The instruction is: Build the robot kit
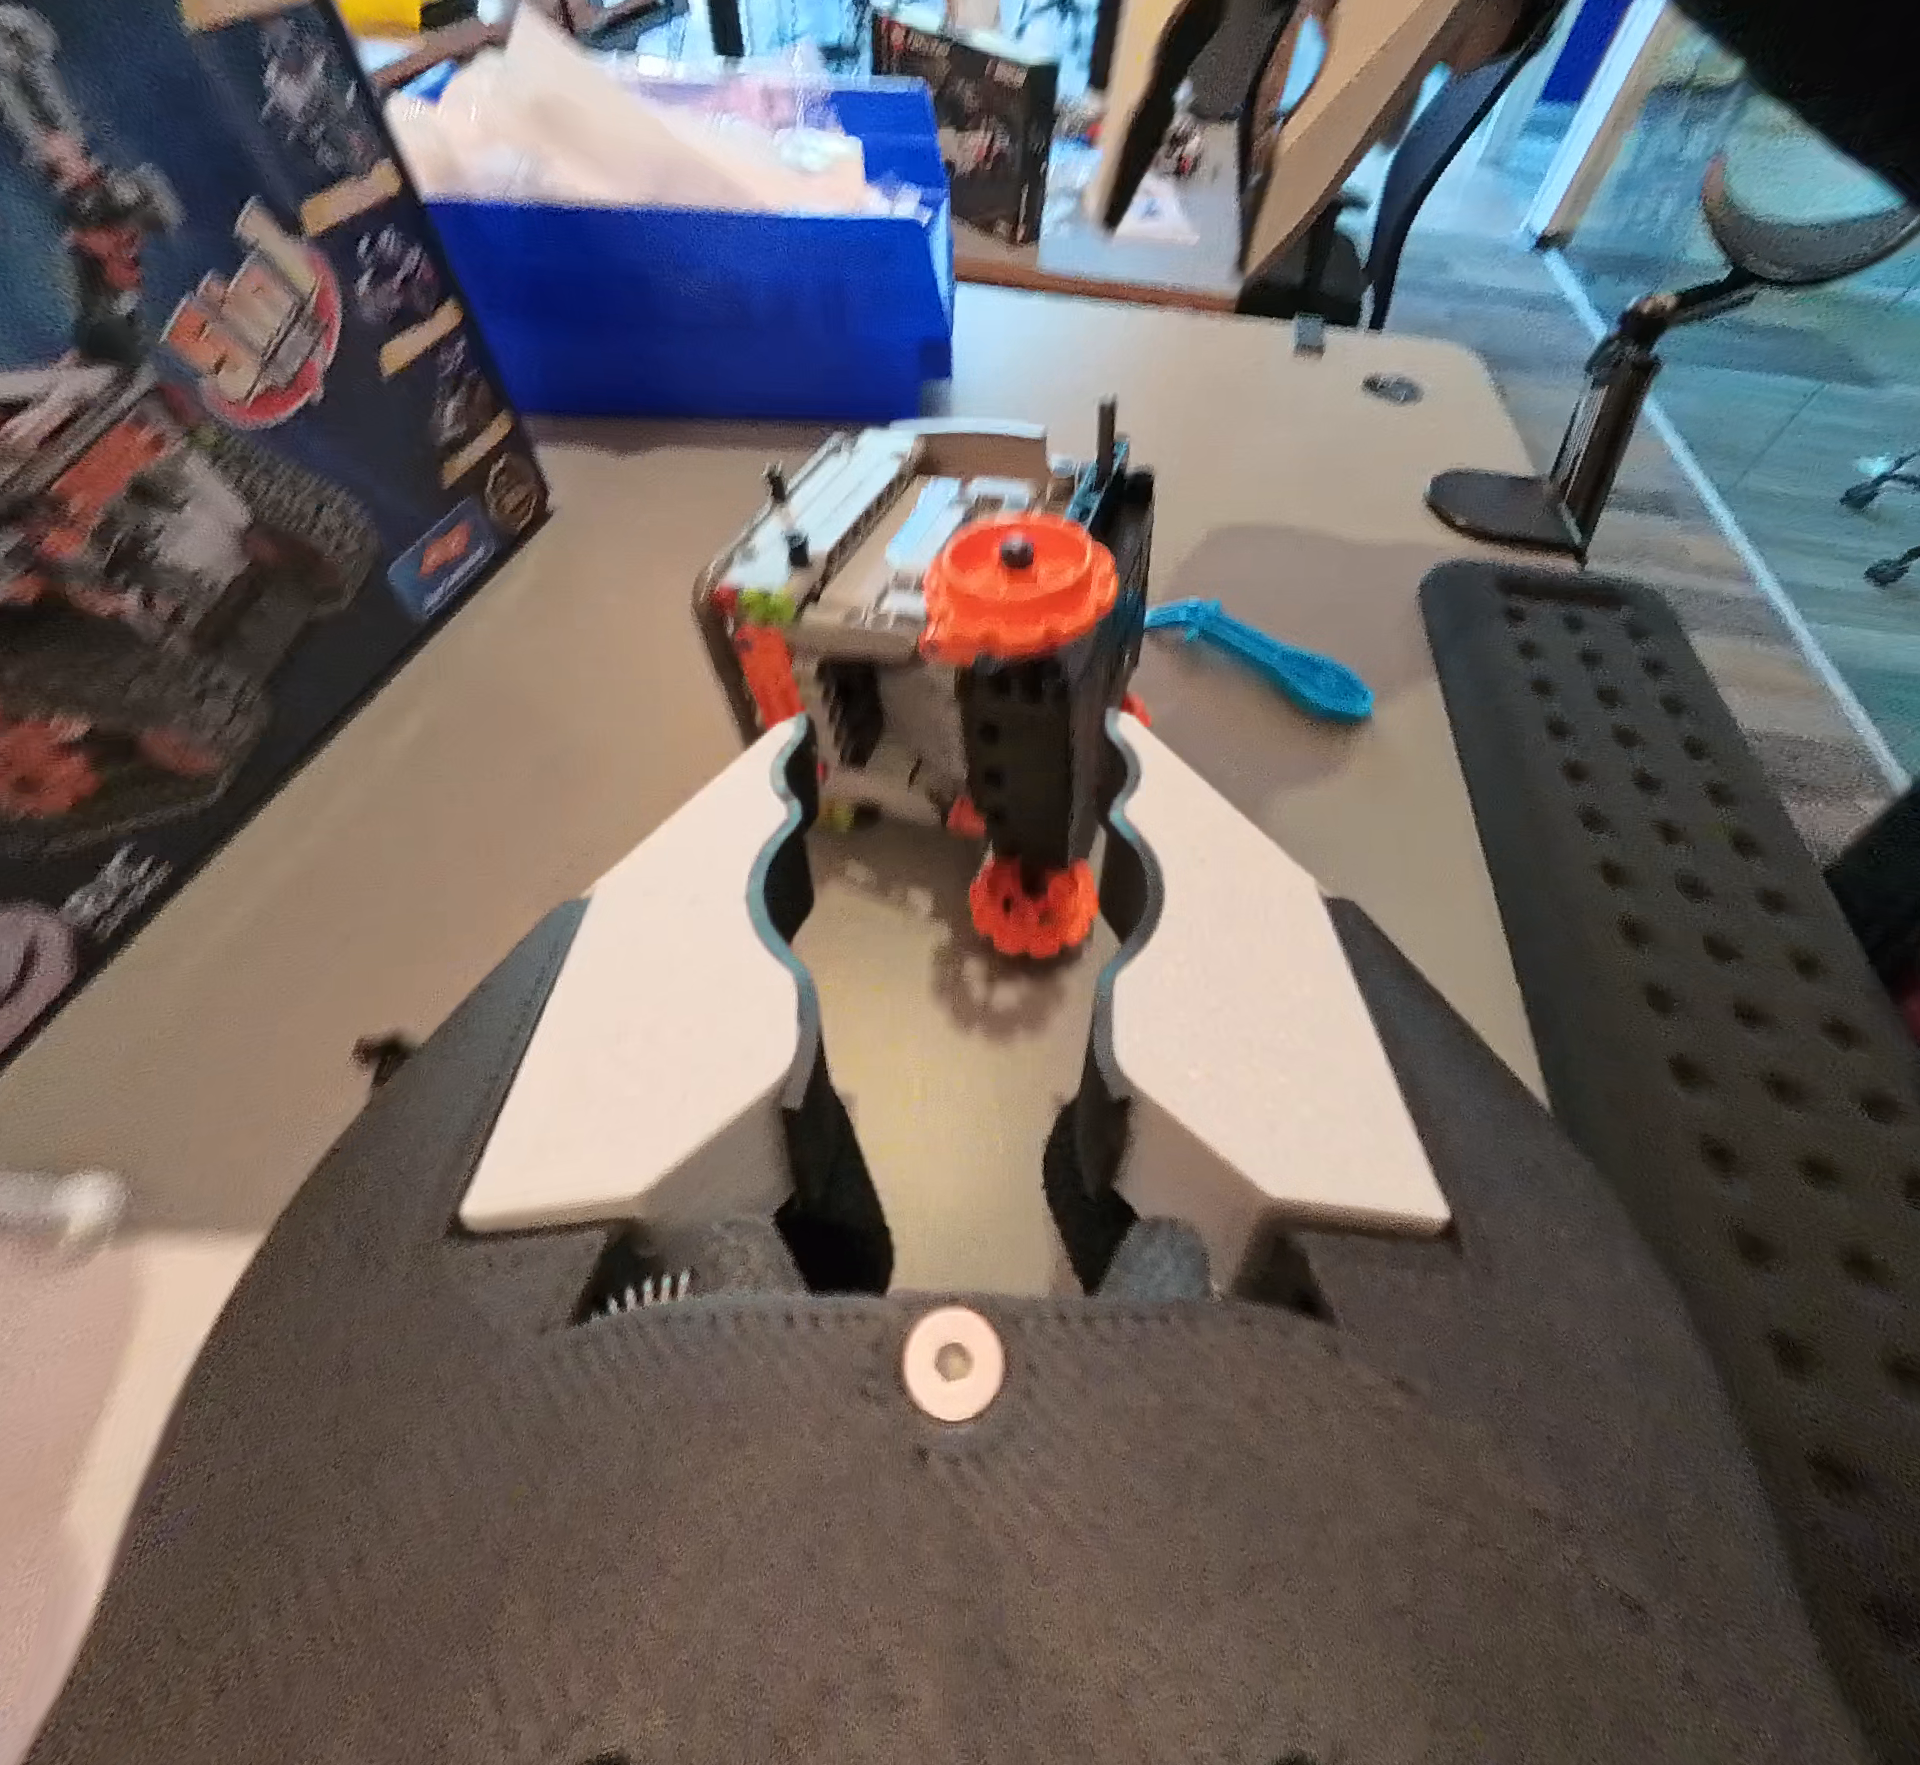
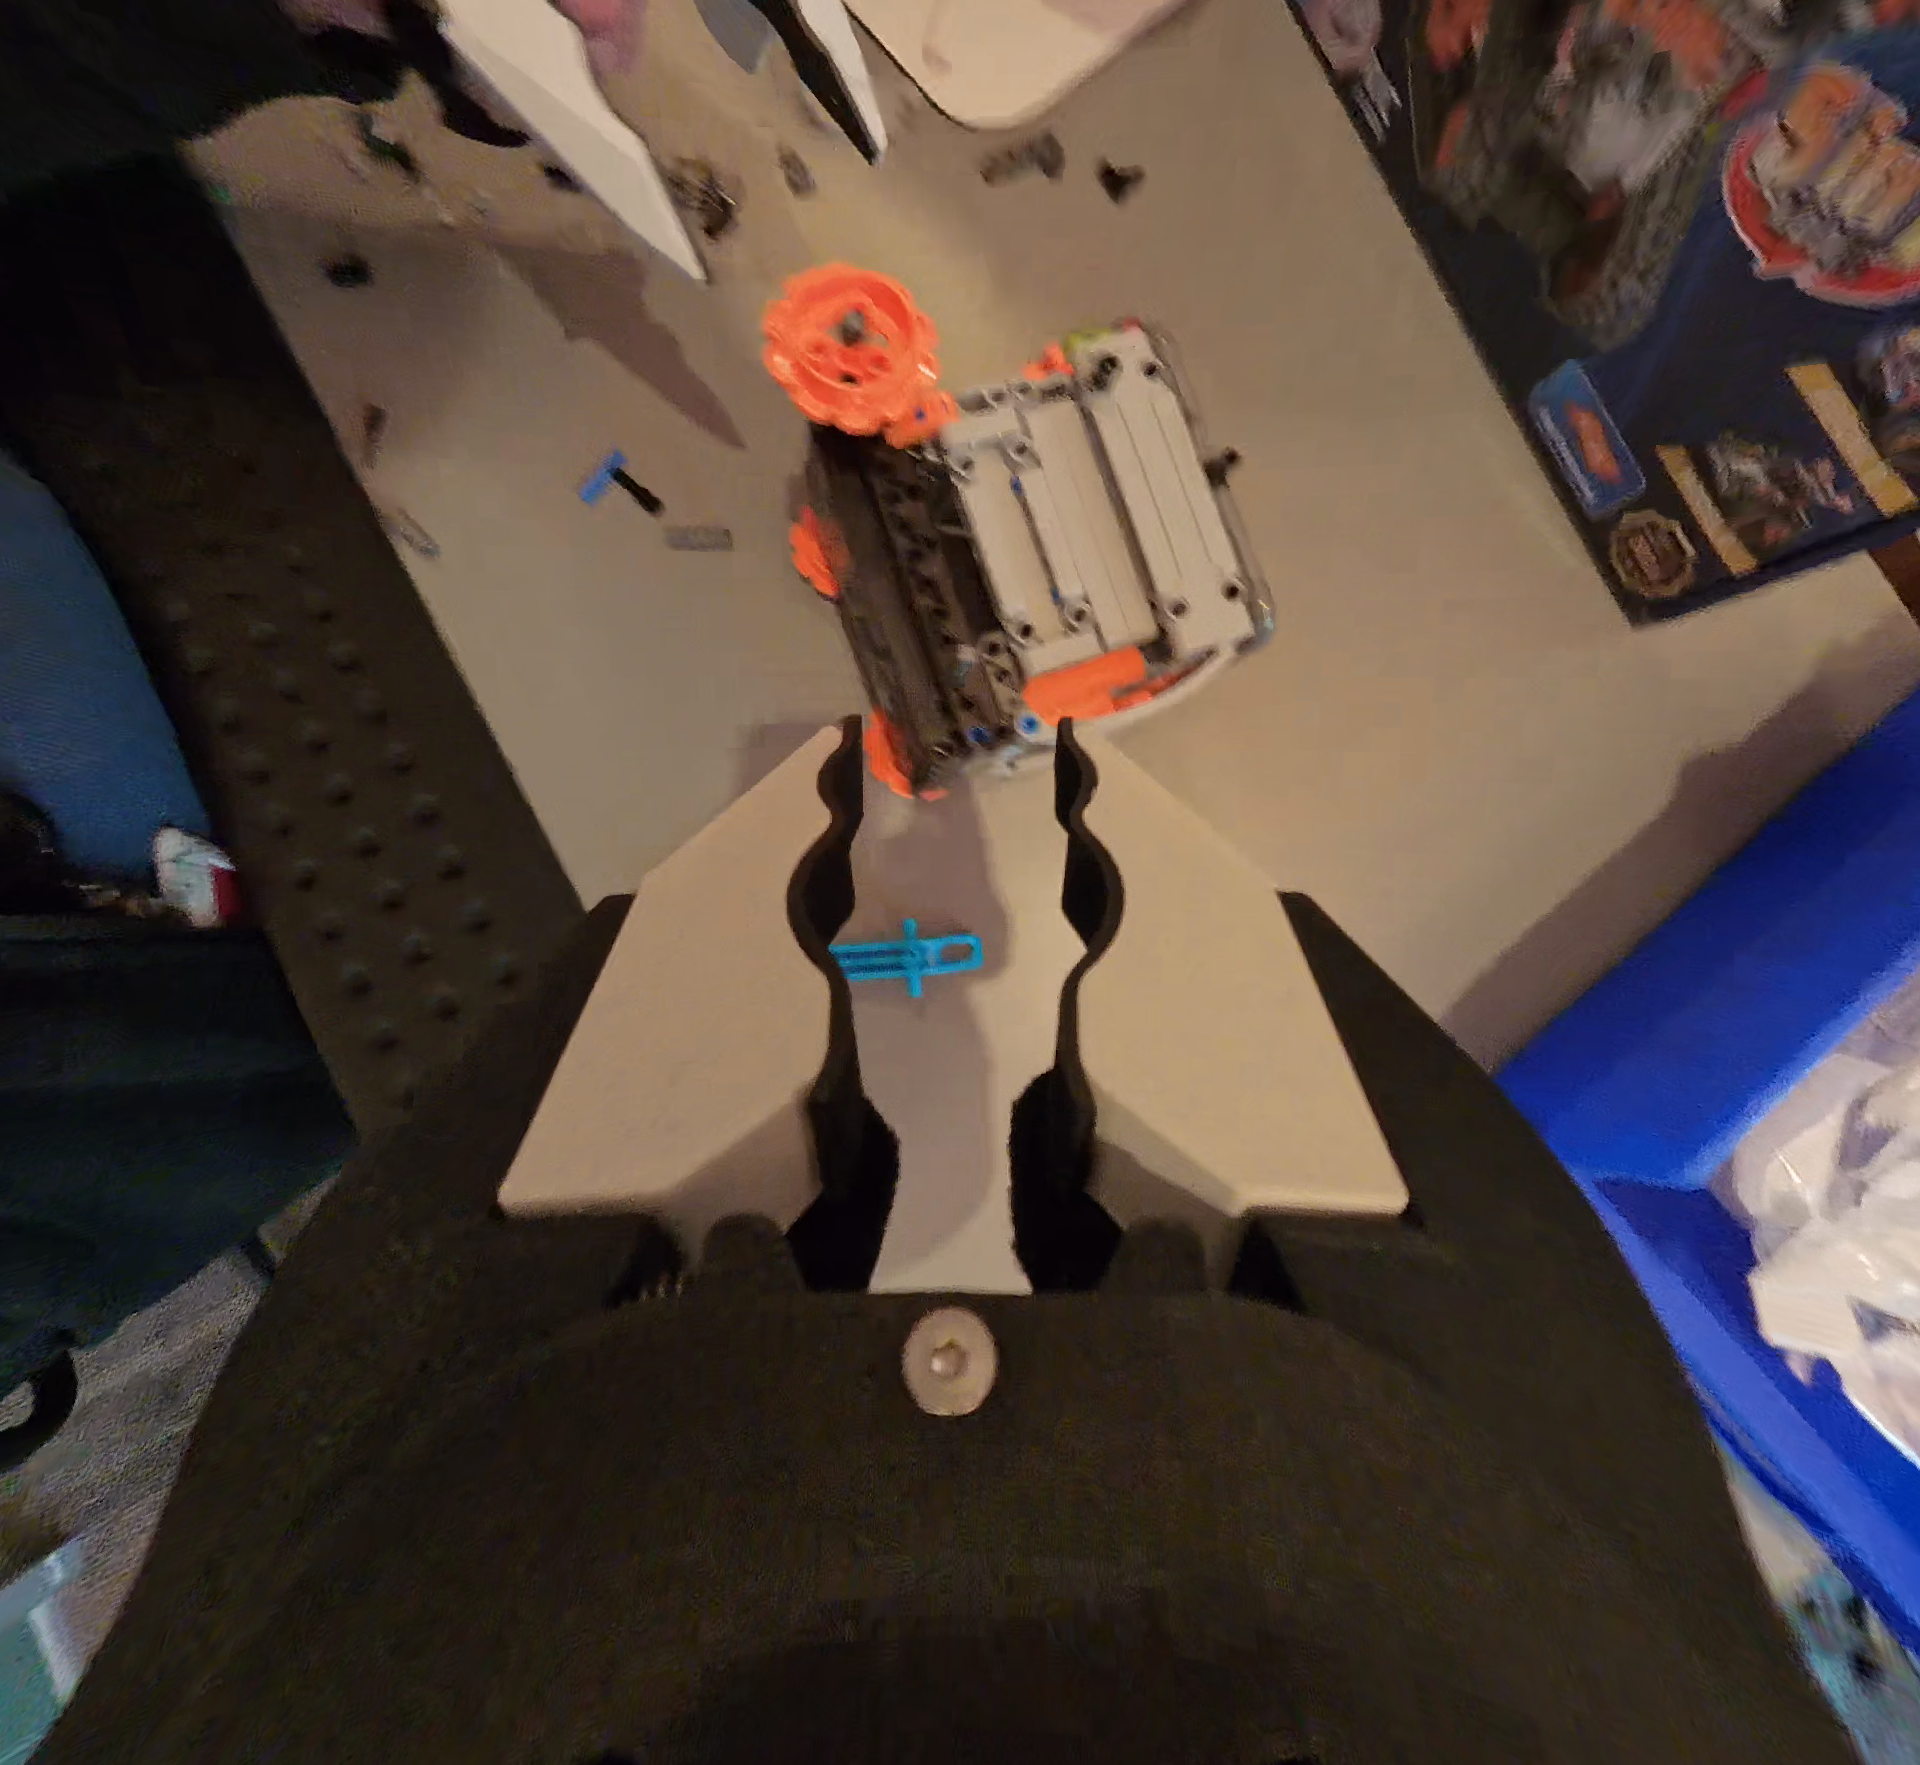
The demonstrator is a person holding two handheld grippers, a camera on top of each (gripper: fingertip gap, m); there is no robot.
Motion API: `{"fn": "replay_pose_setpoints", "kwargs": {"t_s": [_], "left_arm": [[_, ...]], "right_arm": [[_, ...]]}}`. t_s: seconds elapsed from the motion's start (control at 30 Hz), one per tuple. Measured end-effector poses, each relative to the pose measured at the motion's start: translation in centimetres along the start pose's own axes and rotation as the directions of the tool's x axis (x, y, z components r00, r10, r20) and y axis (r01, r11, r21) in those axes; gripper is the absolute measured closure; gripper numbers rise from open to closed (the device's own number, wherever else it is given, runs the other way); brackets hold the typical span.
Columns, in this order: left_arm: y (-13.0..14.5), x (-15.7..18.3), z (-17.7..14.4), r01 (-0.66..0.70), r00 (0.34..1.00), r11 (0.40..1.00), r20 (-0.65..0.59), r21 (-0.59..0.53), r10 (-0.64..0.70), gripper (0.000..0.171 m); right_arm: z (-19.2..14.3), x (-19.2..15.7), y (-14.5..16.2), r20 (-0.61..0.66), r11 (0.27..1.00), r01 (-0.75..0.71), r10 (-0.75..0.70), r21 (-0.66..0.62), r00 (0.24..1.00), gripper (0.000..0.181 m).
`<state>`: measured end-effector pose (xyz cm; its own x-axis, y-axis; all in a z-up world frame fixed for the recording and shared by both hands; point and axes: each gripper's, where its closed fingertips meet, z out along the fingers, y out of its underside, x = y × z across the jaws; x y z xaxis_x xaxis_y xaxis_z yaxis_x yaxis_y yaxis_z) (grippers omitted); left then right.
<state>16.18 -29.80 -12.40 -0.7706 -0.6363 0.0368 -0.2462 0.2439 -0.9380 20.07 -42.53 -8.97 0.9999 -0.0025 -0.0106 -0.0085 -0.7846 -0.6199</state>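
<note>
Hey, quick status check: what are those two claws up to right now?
Left gripper open, empty, closing in on brick model. Right gripper open, empty, above model's near end. Blue piece loose on table, small parts scattered.

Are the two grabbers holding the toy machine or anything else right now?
No, nothing is held. The left gripper and right gripper are both open, hovering close to the brick model on the table. A blue piece lies loose below the right one.

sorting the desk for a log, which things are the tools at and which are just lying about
At the tools:
- left tool, open, nearest the brick model
- right tool, open, over the blue piece

Lying about:
- picture box
- blue bin
- small loose parts
- black perforated mat
</note>
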Motion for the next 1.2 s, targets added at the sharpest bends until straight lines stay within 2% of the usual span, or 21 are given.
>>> {"fn": "replay_pose_setpoints", "kwargs": {"t_s": [0.1, 0.17, 0.27, 0.33, 0.43, 0.5, 0.6, 0.67, 0.73, 0.8, 0.9, 1.0, 1.03, 1.07, 1.1, 1.17, 1.2], "left_arm": [[2.9, 0.4, -2.9, 0.051, 0.998, 0.990, 0.030, -0.131, -0.047, 0.121], [4.7, 0.8, -3.6, 0.081, 0.995, 0.977, 0.074, -0.198, -0.068, 0.123], [6.6, 1.9, -2.0, 0.134, 0.990, 0.963, 0.080, -0.236, -0.118, 0.126], [8.1, 1.9, -0.8, 0.120, 0.990, 0.945, 0.110, -0.303, -0.091, 0.127], [8.6, 2.7, -1.0, 0.090, 0.991, 0.937, 0.126, -0.337, -0.050, 0.128], [8.1, 2.8, -3.0, 0.079, 0.986, 0.939, 0.166, -0.336, -0.024, 0.129], [5.7, 2.3, -8.5, 0.086, 0.966, 0.952, 0.257, -0.292, -0.009, 0.131], [4.5, 1.1, -14.0, 0.099, 0.933, 0.946, 0.360, -0.308, 0.020, 0.130], [4.0, -1.1, -20.8, 0.116, 0.861, 0.929, 0.502, -0.353, 0.083, 0.131], [4.7, -3.5, -28.2, 0.188, 0.767, 0.901, 0.632, -0.390, 0.113, 0.135], [8.9, -7.3, -37.5, 0.414, 0.619, 0.814, 0.782, -0.408, 0.077, 0.137], [13.7, -11.0, -42.3, 0.562, 0.525, 0.743, 0.851, -0.364, 0.019, 0.152], [15.1, -12.3, -43.6, 0.587, 0.491, 0.734, 0.871, -0.342, 0.014, 0.153], [16.7, -13.0, -44.0, 0.629, 0.490, 0.706, 0.871, -0.326, -0.034, 0.155], [18.6, -13.2, -44.3, 0.689, 0.489, 0.648, 0.868, -0.323, -0.088, 0.154], [21.2, -14.1, -45.3, 0.729, 0.481, 0.594, 0.872, -0.340, -0.091, 0.153], [22.4, -13.9, -45.1, 0.763, 0.484, 0.551, 0.863, -0.337, -0.142, 0.153]], "right_arm": [[0.1, -3.3, -0.8, 0.082, 0.994, 0.073, -0.080, 0.085, 0.993, 0.150], [1.0, -5.4, -1.1, 0.124, 0.986, 0.118, -0.132, 0.121, 0.983, 0.152], [2.6, -7.6, -1.5, 0.174, 0.981, 0.089, -0.119, 0.175, 0.978, 0.152], [3.8, -8.8, -1.0, 0.206, 0.982, 0.070, -0.106, 0.173, 0.973, 0.151], [4.8, -10.0, -0.5, 0.234, 0.981, 0.040, -0.086, 0.191, 0.968, 0.152], [5.1, -11.4, -0.6, 0.279, 0.973, 0.028, -0.092, 0.228, 0.956, 0.153], [6.3, -12.9, 0.0, 0.309, 0.973, 0.033, -0.105, 0.229, 0.945, 0.153], [6.8, -13.8, -0.2, 0.341, 0.968, 0.012, -0.100, 0.249, 0.935, 0.153], [7.4, -14.7, -0.8, 0.371, 0.962, 0.000, -0.106, 0.273, 0.923, 0.154], [8.1, -15.6, -1.6, 0.397, 0.958, -0.001, -0.118, 0.286, 0.910, 0.154], [9.5, -17.1, -3.0, 0.425, 0.956, 0.020, -0.149, 0.294, 0.893, 0.155], [10.5, -18.7, -4.7, 0.443, 0.949, 0.049, -0.190, 0.311, 0.876, 0.155], [10.7, -19.2, -5.1, 0.444, 0.949, 0.058, -0.199, 0.311, 0.874, 0.155], [10.9, -19.6, -5.5, 0.445, 0.949, 0.065, -0.205, 0.309, 0.872, 0.155], [11.0, -20.0, -5.8, 0.448, 0.949, 0.068, -0.208, 0.308, 0.869, 0.155], [11.0, -20.6, -6.2, 0.449, 0.948, 0.071, -0.212, 0.311, 0.868, 0.156], [11.0, -20.8, -6.3, 0.450, 0.948, 0.068, -0.209, 0.310, 0.869, 0.156]]}}
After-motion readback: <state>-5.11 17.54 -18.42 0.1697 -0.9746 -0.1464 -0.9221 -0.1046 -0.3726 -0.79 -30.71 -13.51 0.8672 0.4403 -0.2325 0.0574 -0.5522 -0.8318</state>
